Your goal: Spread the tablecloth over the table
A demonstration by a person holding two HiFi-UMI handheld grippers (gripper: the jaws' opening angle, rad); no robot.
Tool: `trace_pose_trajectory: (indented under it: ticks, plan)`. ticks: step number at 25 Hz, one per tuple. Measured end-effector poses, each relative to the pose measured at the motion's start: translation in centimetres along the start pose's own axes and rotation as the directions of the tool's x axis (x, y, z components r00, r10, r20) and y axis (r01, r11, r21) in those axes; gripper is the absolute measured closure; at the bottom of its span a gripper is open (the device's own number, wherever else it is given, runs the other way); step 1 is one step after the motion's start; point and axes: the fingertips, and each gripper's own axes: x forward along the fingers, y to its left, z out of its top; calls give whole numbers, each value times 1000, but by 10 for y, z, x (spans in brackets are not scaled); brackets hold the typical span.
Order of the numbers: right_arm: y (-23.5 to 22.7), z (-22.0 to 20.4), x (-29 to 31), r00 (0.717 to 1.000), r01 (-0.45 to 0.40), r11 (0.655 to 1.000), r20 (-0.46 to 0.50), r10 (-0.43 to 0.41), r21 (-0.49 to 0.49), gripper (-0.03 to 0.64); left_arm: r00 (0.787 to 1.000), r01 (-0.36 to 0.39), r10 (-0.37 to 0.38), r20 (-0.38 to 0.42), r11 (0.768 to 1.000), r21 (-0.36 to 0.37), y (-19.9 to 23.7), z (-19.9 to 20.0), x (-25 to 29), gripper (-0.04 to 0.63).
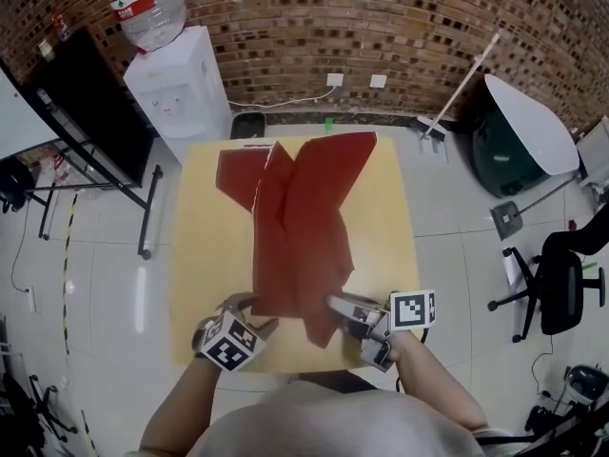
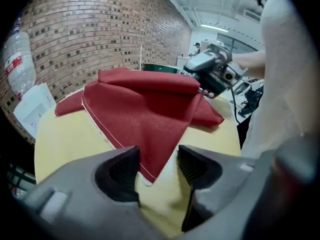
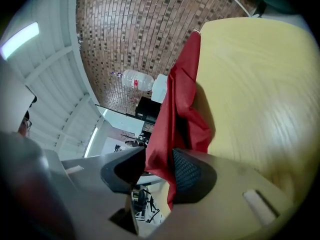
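On the yellow table (image 1: 195, 255) the red tablecloth (image 1: 304, 208) lies folded and bunched down the middle, with most of the top bare; step in hand, as I read it: getting hold of the near edge; right gripper (image 3: 159, 160) is closed on a bunched fold of cloth, raised a little; left gripper (image 2: 159, 156) stands wide; the near corner (image 2: 148, 170) sits between its jaws, pads not on it; next move, I reckon: close left on that corner, then draw both grippers apart to open the folds.
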Motion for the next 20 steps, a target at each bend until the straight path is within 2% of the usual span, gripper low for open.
trace_pose_trajectory:
  ticks: [1, 2, 3, 4, 7, 15, 20]
  plan:
    - [-1, 2, 0, 1000, 3, 1000, 10, -3, 1, 469, 1000, -9, 9, -3, 1000, -3, 1, 1, 0, 355]
    - [0, 4, 1, 1000, 0, 1000, 21, 0, 0, 500, 1000, -27, 27, -6, 1000, -11, 4, 1, 1, 399]
    - [2, 6, 3, 1000, -6, 1000, 30, 6, -1, 538, 999, -48, 48, -9, 999, -22, 8, 2, 0, 497]
    - [1, 6, 3, 999, 4, 1000, 32, -4, -5, 575, 998, -61, 61, -14, 998, -35, 11, 2, 1, 566]
    - [-6, 4, 0, 997, 74, 997, 25, -73, -29, 609, 999, -51, 50, -9, 995, -80, 15, 1, 1, 574]
    - [14, 12, -9, 995, 67, 995, 82, -61, -76, 611, 992, -84, 101, 74, 976, -202, 25, 9, -22, 578]
    - [32, 28, -22, 986, 107, 982, 140, -86, -153, 612, 973, -87, 146, 177, 948, -306, 38, 25, -52, 580]
